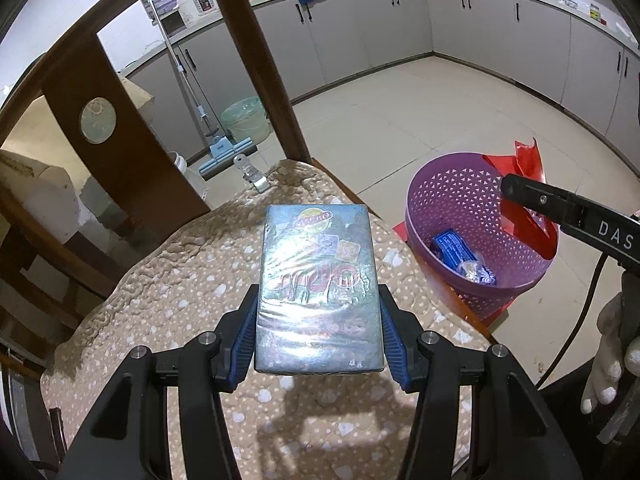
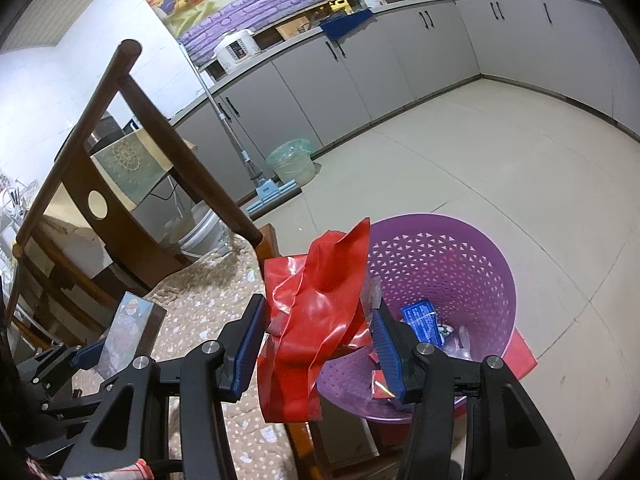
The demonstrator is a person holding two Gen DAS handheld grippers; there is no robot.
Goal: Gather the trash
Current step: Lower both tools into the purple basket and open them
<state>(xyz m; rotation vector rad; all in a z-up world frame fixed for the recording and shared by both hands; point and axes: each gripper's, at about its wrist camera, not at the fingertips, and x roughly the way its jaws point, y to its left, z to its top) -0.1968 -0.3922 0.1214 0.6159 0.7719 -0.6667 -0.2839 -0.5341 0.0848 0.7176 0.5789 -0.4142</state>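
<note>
My left gripper (image 1: 318, 330) is shut on a shiny blue snack packet (image 1: 318, 284), held above the chair's quilted beige cushion (image 1: 168, 280). My right gripper (image 2: 318, 340) is shut on a crumpled red plastic wrapper (image 2: 316, 312), which hangs over the near rim of the purple basket (image 2: 452, 268). The basket (image 1: 452, 196) stands on the floor to the right of the chair and holds a blue wrapper (image 1: 454, 246) and other scraps. In the left wrist view the right gripper's finger (image 1: 560, 208) and the red wrapper (image 1: 528, 188) reach over the basket. The left gripper (image 2: 86, 354) with its packet (image 2: 126, 332) shows at the lower left of the right wrist view.
A dark wooden chair back (image 1: 80, 64) rises behind the cushion. A mop (image 1: 224, 152) and a lined green bucket (image 1: 246, 118) stand by grey cabinets (image 1: 380, 28). A red mat (image 2: 520, 354) lies under the basket. A gloved hand (image 1: 612, 352) is at the right edge.
</note>
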